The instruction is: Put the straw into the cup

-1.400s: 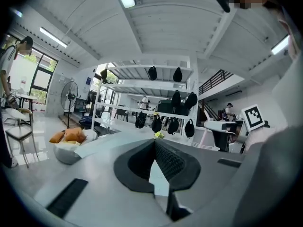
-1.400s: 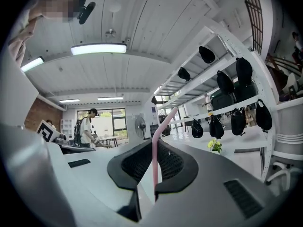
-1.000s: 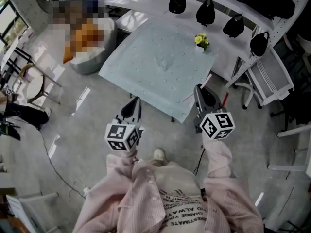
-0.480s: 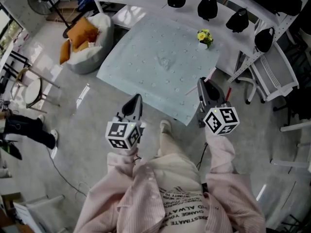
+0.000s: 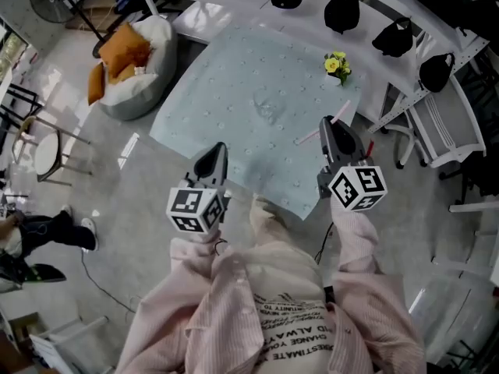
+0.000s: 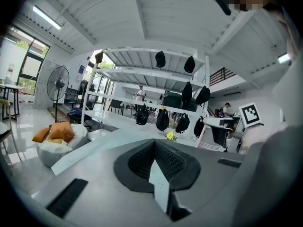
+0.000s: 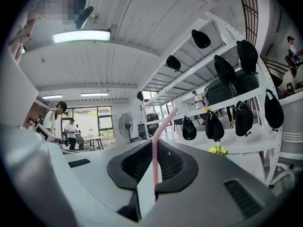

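Straw, pink plastic with a bent top (image 7: pixel 155 131): it is clamped between the closed jaws of the right gripper (image 7: pixel 152 161). In the right gripper view it stands upright, its bent end leaning to the upper right. In the head view the same straw (image 5: pixel 306 137) runs crosswise at the tip of the right gripper (image 5: pixel 330 121), from lower left to upper right.

What looks like a small clear cup (image 5: pixel 267 106) stands near the middle of the pale blue-grey cloth-covered table (image 5: pixel 226 68), up and to the left of the right gripper and well apart from it. A small bunch of yellow flowers (image 5: pixel 336 64) sits further up-frame, at the table's far corner.

The left gripper (image 6: pixel 155 150) has its jaws together with nothing between them. In the head view its tip (image 5: pixel 221 146) is about as far from the cup as the right one.

By my judgement the right gripper must travel up-left over the table, then bring the straw's lower end above the cup's mouth.
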`<act>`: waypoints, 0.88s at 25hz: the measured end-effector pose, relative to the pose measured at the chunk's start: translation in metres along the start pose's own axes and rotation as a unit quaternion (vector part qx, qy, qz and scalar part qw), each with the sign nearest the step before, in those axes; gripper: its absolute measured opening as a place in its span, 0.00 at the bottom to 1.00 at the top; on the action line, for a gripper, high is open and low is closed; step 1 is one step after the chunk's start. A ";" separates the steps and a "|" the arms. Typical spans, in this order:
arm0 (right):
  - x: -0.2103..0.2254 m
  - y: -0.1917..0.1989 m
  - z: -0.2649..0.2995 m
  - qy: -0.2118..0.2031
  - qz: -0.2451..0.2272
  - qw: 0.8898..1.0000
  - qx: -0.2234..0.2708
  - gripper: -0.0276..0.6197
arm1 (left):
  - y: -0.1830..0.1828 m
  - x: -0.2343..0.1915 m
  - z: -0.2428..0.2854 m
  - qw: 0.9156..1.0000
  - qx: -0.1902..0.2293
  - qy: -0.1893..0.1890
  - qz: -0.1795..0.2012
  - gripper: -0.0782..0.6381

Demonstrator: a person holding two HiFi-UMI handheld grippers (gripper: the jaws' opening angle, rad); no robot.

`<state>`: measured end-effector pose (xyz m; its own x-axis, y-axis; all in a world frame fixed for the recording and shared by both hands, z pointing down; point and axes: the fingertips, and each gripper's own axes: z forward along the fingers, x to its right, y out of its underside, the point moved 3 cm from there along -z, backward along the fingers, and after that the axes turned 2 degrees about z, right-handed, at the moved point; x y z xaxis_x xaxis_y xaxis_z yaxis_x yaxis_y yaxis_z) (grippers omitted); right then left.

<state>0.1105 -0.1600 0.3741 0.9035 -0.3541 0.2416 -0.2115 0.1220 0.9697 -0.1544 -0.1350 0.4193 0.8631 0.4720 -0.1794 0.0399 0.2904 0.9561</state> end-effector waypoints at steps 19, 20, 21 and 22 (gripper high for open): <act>0.052 0.002 0.144 -0.015 0.049 0.999 -0.014 0.08 | -0.014 -0.051 0.139 0.998 -0.052 0.027 -0.021 0.11; 0.054 0.002 0.150 -0.016 0.054 0.998 -0.012 0.08 | -0.013 -0.052 0.144 0.998 -0.054 0.029 -0.023 0.11; 0.056 0.002 0.156 -0.017 0.059 0.998 -0.011 0.08 | -0.013 -0.054 0.149 0.998 -0.056 0.031 -0.025 0.11; 0.058 0.003 0.161 -0.018 0.064 0.998 -0.010 0.08 | -0.012 -0.055 0.154 0.997 -0.059 0.032 -0.026 0.11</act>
<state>0.1020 -0.3297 0.3968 0.8549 -0.3683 0.3654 -0.3171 0.1864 0.9299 -0.1251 -0.2926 0.4537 0.8269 0.5052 -0.2468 0.0212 0.4106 0.9116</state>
